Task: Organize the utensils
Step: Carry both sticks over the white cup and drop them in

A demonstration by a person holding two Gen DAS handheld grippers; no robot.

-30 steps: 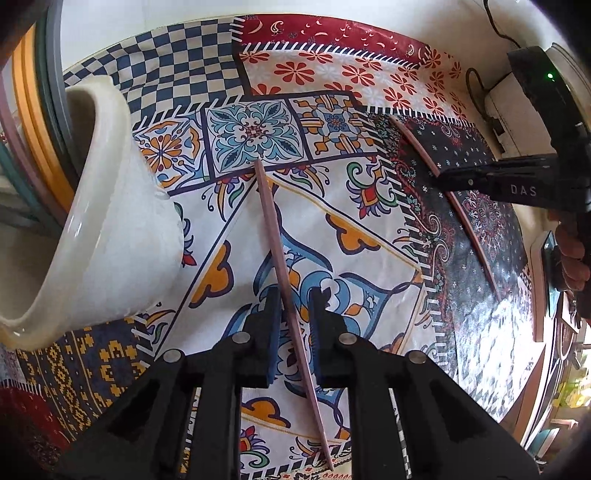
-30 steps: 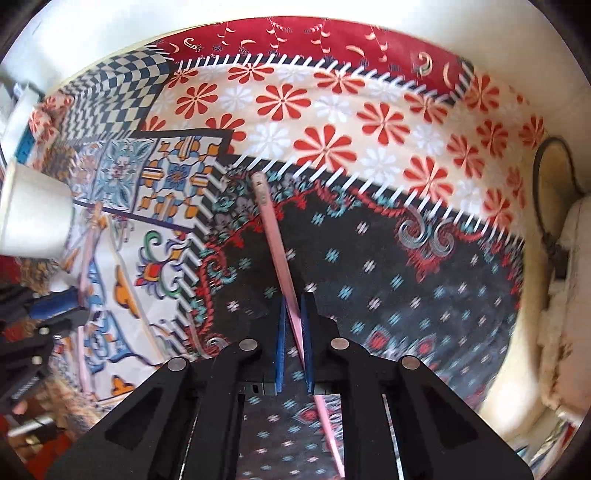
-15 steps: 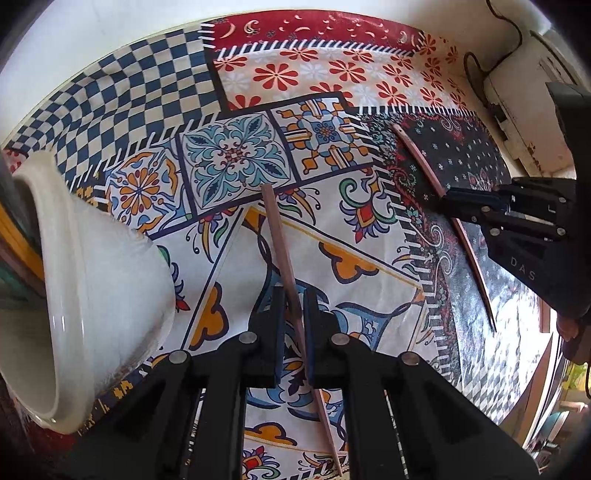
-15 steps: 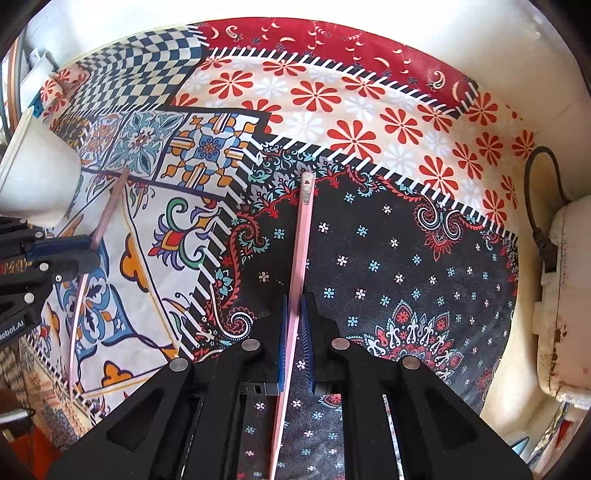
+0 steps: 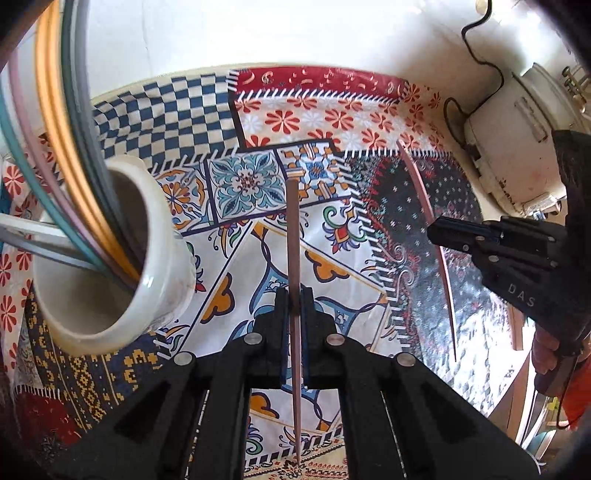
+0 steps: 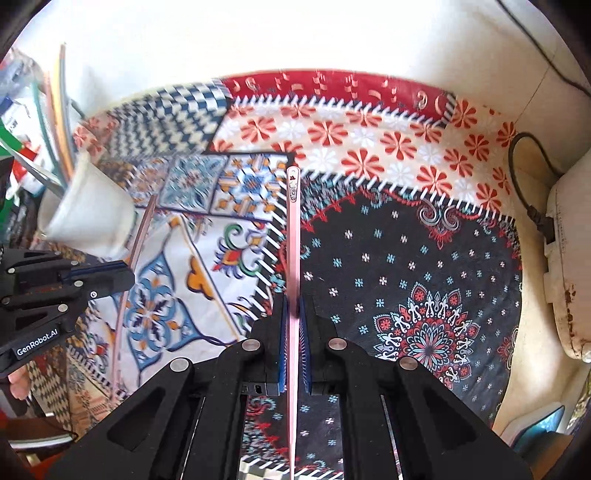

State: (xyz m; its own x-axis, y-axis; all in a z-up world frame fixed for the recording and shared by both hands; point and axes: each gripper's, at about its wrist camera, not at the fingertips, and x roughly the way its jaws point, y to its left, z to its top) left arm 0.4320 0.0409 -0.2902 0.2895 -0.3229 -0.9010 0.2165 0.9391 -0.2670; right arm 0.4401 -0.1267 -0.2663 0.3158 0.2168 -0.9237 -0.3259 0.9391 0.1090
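Observation:
My left gripper (image 5: 294,295) is shut on a brown chopstick (image 5: 293,236), which points straight ahead above the patchwork tablecloth (image 5: 258,177). A white ceramic cup (image 5: 110,258) with several coloured chopsticks (image 5: 66,147) in it stands at the left. In the right wrist view my right gripper (image 6: 294,304) is shut on a pink chopstick (image 6: 294,236), lifted off the dark floral patch (image 6: 406,266). The right gripper (image 5: 461,236) with its pink chopstick (image 5: 424,206) shows at the right of the left wrist view. The left gripper (image 6: 107,275), its brown chopstick (image 6: 142,229) and the cup (image 6: 88,214) appear at the left of the right wrist view.
A white appliance (image 5: 517,140) with a black cord (image 5: 480,55) sits at the table's right edge, also the appliance (image 6: 565,266) in the right wrist view. A white wall (image 6: 295,33) runs behind the table. A hand (image 5: 546,350) grips the right tool.
Both chopsticks have been lifted off the cloth and now point straight along the fingers. The left jaws closed onto the brown chopstick. Both grippers rose, and the cup with its chopsticks came into fuller view.

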